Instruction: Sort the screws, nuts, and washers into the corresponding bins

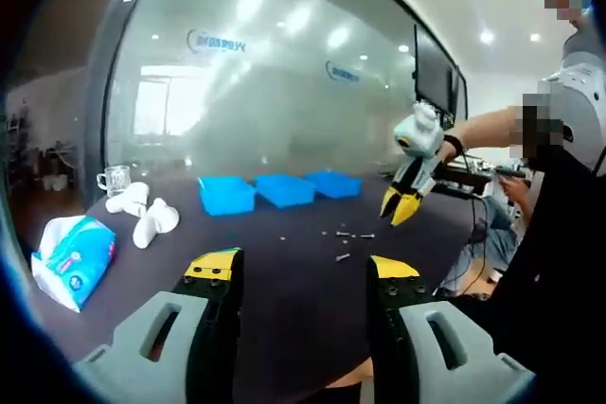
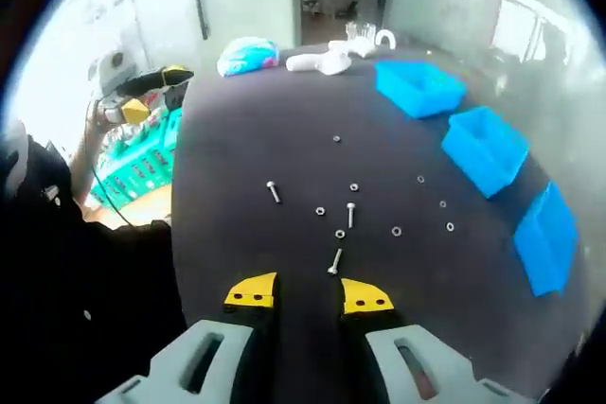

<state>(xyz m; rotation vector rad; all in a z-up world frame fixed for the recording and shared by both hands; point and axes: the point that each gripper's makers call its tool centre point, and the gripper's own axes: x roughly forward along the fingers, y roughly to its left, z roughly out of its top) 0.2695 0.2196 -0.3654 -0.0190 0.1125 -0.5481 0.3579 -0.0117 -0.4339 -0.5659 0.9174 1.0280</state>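
Three blue bins (image 2: 483, 147) line the dark table's (image 2: 237, 139) far edge, contents unseen; screws (image 2: 349, 214), nuts and washers (image 2: 396, 231) lie scattered nearby. Left gripper (image 1: 301, 272) and right gripper (image 2: 309, 294) hover, jaws apart, empty.

Small metal nuts and washers (image 2: 396, 231) scattered on the dark table (image 2: 246, 120) are too tiny to tell apart.

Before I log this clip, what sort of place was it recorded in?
Probably an office or meeting room set up as a workbench: a frosted glass wall with logos, recessed ceiling lights, a wall screen, and a dark table holding three blue bins and loose screws.
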